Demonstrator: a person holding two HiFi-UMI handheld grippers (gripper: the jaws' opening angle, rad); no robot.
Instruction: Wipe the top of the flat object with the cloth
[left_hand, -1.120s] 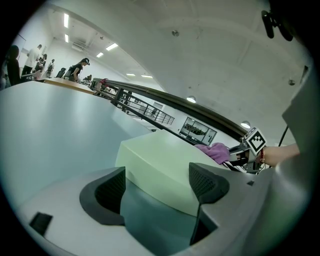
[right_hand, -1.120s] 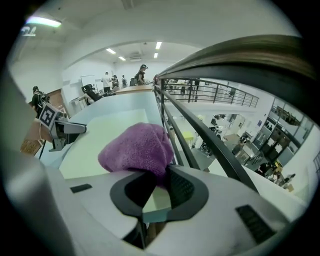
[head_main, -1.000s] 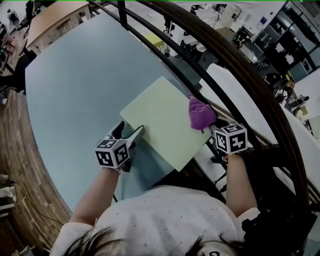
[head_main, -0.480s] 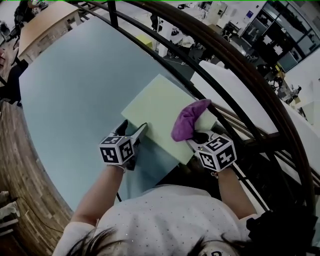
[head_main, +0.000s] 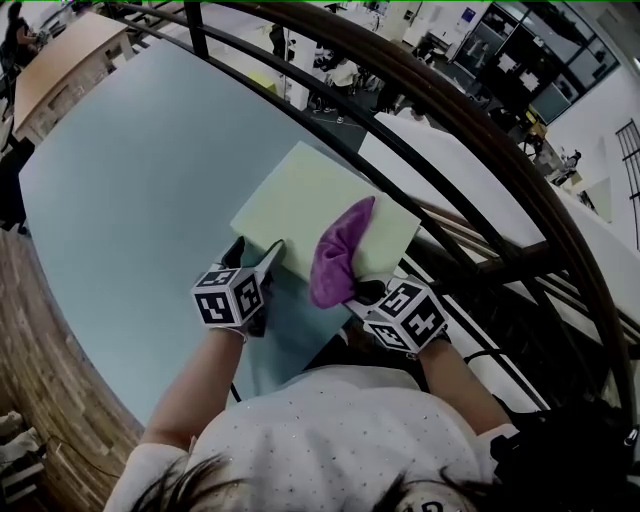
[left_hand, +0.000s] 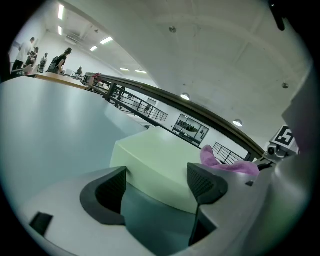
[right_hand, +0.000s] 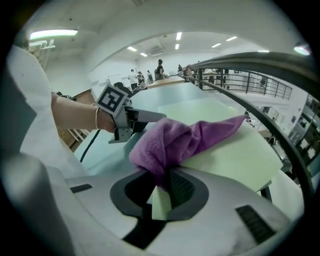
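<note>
The flat object is a pale green board (head_main: 300, 200) lying on the blue-grey table (head_main: 130, 180). A purple cloth (head_main: 335, 255) lies stretched over the board's near half. My right gripper (head_main: 352, 292) is shut on the cloth's near end, at the board's near edge. In the right gripper view the cloth (right_hand: 175, 142) bunches out of the gripper (right_hand: 162, 187) and trails across the board (right_hand: 235, 150). My left gripper (head_main: 258, 250) stands wide. Its jaws have just been closing a little, and the board's near left corner (left_hand: 160, 160) sits between them.
A dark curved railing (head_main: 450, 120) runs along the table's far and right side, close behind the board. Wooden flooring (head_main: 40, 350) lies beyond the table's left rim. People and desks (left_hand: 60, 62) are far off in the hall.
My right gripper has dragged the purple cloth from the board's right edge leftward and nearer across its top. The left gripper has stayed at the board's corner.
</note>
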